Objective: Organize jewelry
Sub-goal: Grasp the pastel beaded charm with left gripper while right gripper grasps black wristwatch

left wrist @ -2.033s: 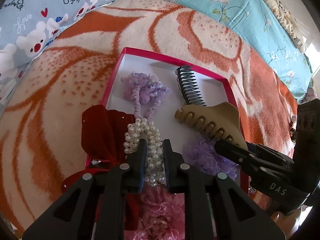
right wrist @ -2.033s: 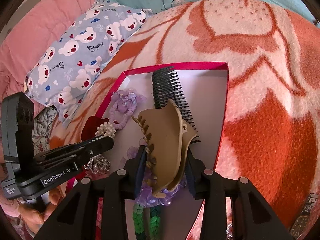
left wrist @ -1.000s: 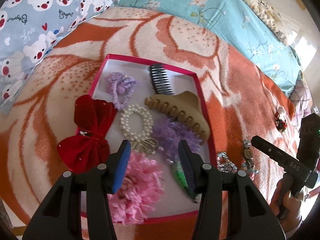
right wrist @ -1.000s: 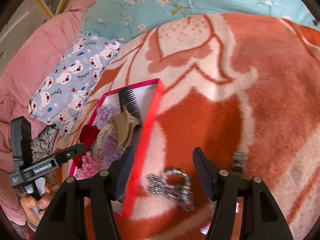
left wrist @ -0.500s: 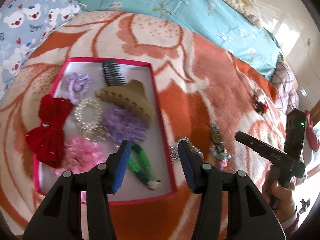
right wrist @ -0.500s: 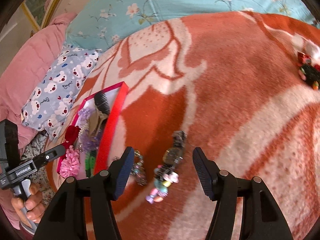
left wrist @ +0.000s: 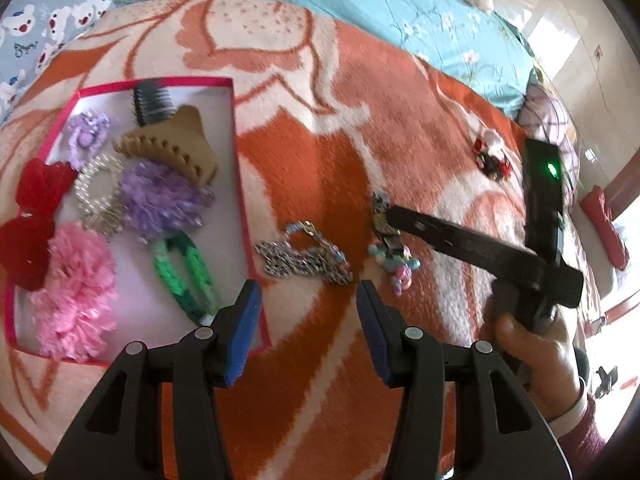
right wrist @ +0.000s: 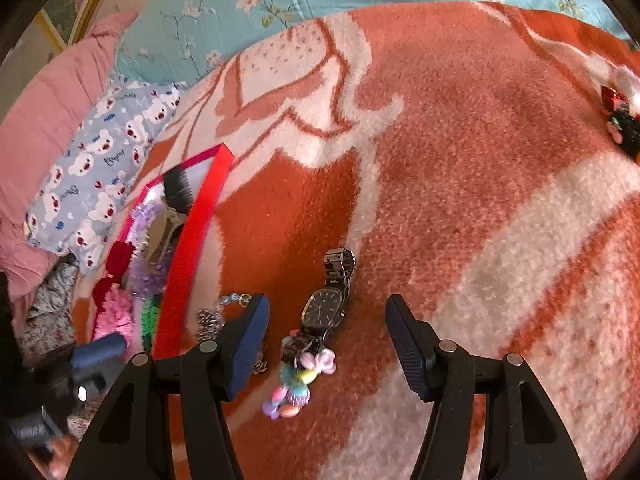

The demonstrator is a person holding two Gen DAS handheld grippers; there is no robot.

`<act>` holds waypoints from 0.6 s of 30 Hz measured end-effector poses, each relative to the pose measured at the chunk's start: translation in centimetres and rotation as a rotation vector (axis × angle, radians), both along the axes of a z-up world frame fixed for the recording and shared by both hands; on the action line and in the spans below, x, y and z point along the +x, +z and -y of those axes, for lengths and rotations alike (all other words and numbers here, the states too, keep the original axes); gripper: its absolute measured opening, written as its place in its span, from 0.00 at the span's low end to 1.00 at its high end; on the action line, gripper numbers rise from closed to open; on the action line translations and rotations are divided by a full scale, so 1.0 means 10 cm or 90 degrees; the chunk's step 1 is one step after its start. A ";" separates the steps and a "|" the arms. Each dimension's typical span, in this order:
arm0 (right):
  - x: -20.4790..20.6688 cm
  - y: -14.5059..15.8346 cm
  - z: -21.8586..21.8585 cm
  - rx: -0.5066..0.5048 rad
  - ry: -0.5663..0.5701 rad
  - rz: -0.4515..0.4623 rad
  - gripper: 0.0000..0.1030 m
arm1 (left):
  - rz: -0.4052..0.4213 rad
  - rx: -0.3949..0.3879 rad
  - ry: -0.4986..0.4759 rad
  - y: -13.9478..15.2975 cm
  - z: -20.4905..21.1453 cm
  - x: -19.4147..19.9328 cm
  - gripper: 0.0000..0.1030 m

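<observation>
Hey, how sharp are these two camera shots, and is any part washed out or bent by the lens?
Left wrist view: fisheye bends the red-rimmed box; bright window glare at the upper right washes out; the silver chain bracelet looks slightly smeared. Right wrist view: the dark-faced wristwatch is fairly sharp, the pastel bead charm is soft, and the lower left corner blurs dark.

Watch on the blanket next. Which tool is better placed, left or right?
Right, probably. The right tool is open with the watch lying between its fingers on the blanket. The left tool, also open, points at the silver chain bracelet beside the red box.
</observation>
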State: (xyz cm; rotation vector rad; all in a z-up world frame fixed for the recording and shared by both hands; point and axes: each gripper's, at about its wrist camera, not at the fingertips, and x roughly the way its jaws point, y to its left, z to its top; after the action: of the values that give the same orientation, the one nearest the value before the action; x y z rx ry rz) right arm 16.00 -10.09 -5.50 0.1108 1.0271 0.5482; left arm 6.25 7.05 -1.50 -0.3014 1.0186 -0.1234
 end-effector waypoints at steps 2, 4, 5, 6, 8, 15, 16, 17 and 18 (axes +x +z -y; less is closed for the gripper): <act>0.02 -0.04 -0.08 -0.028 0.007 0.005 0.60 | -0.006 0.001 -0.008 -0.03 0.06 0.00 0.47; 0.01 -0.08 -0.20 -0.074 0.021 0.018 0.58 | -0.010 0.001 -0.019 -0.05 0.11 0.02 0.47; 0.01 -0.09 -0.23 -0.097 0.024 0.026 0.55 | -0.012 0.003 -0.023 -0.06 0.14 0.02 0.47; -0.01 -0.11 -0.25 -0.119 0.027 0.035 0.48 | -0.013 0.004 -0.027 -0.07 0.17 0.03 0.47; -0.02 -0.11 -0.23 -0.127 0.034 0.043 0.36 | -0.016 0.006 -0.035 -0.08 0.23 0.06 0.47; -0.04 0.00 0.07 -0.058 0.025 0.035 0.29 | -0.020 0.014 -0.061 -0.11 0.41 0.15 0.47; -0.05 0.04 0.14 -0.045 0.019 0.037 0.29 | -0.020 0.015 -0.065 -0.11 0.44 0.17 0.47; -0.06 0.09 0.23 -0.023 0.013 0.036 0.29 | -0.020 0.017 -0.069 -0.11 0.47 0.20 0.47; -0.06 0.13 0.31 -0.010 0.005 0.036 0.29 | -0.020 0.017 -0.075 -0.11 0.52 0.24 0.47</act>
State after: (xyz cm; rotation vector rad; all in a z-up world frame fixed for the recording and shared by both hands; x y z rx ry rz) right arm 15.36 -13.20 -4.20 0.0770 0.9774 0.5476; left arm 8.63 1.84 -2.62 -0.2197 1.0678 -0.2114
